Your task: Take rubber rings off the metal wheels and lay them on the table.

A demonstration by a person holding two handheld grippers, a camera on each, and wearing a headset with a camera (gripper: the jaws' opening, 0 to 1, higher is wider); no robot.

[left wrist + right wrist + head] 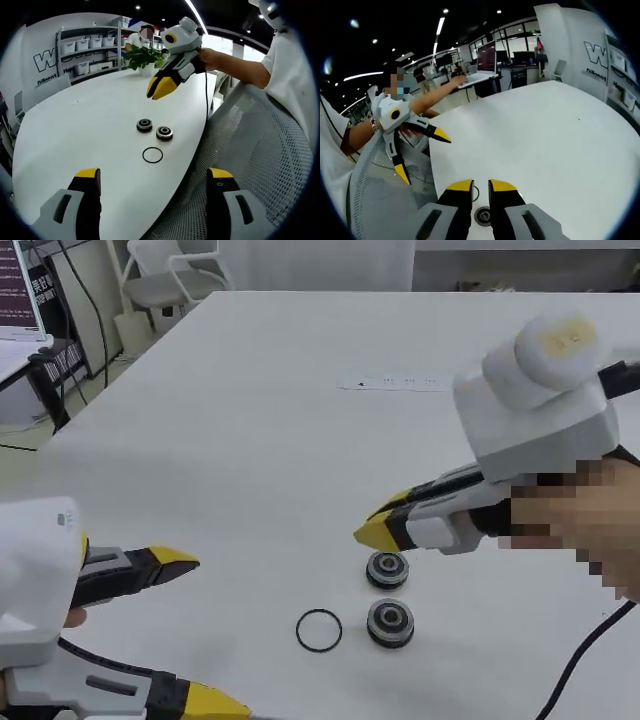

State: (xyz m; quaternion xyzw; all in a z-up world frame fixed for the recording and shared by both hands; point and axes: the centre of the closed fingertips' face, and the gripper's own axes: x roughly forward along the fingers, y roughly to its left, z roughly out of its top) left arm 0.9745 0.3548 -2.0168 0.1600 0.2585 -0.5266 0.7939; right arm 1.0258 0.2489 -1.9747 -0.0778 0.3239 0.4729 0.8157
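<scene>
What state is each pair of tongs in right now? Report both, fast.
Left tongs: open wide, holding nothing.
Right tongs: closed, nothing between the jaws.

A white wall panel (606, 62) bears a large dark "W" with "Diligent" beneath. In the left gripper view, the pale wall (30, 75) beside the shelves shows both too.

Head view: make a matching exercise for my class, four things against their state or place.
Things: 1 ring; 2 wheels; 3 left gripper; 4 right gripper.
States: A jaws together, above the wheels; B jaws wide apart; C a pair, close together; D lying flat, beside a wheel.
Pairs: 1-D, 2-C, 3-B, 4-A.
</scene>
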